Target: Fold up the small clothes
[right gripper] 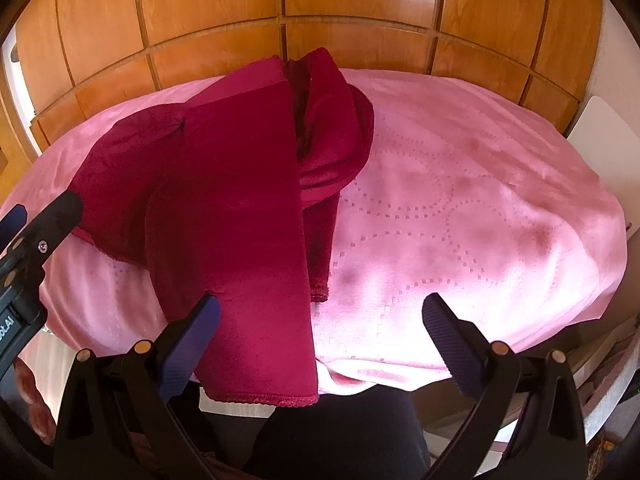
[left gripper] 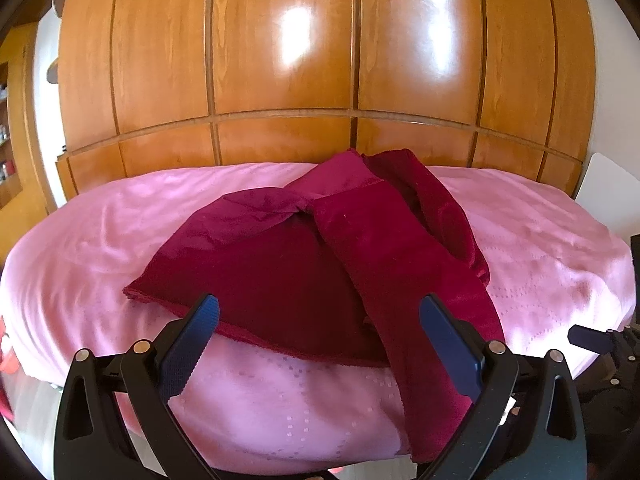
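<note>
A dark red velvet garment (left gripper: 304,256) lies rumpled on the pink blanket (left gripper: 100,240), with one long sleeve-like strip (left gripper: 416,320) running toward me and hanging over the near edge. My left gripper (left gripper: 320,308) is open, its blue fingers wide apart just in front of the garment's near hem. In the right wrist view the same garment (right gripper: 224,184) fills the left half, its strip (right gripper: 272,340) draped over the edge. My right gripper (right gripper: 322,308) is open too, with the strip's right edge between its fingers, touching nothing. The left gripper (right gripper: 24,240) shows at the far left there.
The pink blanket (right gripper: 480,200) covers a bed-like surface backed by a glossy wooden wardrobe (left gripper: 320,60). A white panel (right gripper: 600,144) stands at the right. The person's dark-clothed legs (right gripper: 340,432) are below the edge, a hand (right gripper: 36,404) at lower left.
</note>
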Demonstrator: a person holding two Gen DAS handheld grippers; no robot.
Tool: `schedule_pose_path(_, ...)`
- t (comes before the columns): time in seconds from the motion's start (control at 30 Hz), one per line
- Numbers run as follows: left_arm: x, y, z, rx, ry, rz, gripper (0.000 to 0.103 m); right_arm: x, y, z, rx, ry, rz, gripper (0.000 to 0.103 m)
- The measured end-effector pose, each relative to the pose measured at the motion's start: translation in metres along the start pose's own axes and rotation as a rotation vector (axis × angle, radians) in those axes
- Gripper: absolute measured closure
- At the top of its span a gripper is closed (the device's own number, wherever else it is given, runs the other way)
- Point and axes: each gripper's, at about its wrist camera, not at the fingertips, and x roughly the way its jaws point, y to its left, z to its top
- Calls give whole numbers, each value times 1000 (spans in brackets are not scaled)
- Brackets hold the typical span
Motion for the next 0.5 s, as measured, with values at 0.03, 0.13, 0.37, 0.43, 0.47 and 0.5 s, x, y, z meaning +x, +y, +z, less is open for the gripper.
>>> schedule_pose_path(0.03,0,-1,0,2,1,1,3,1,0,0,-1,2,1,2)
schedule_pose_path(0.13,2,-2,1,7,7,-5,4,4,-2,1,0,6,3,2)
schedule_pose_path(0.37,6,-7,1,32,15,-12,4,10,-8,5,21,13,-6,2)
schedule_pose_path(0.43,7,-7,3,42,18,-21,4,10,-9,6,19,13,-12,2)
schedule_pose_path(0.47,8,-8,3,49,20,-24,4,10,-10,7,18,8,-18,2)
schedule_pose_path(0.5,9,-10,5,62,21,-27,4,9,-11,8,16,-1,-29,2)
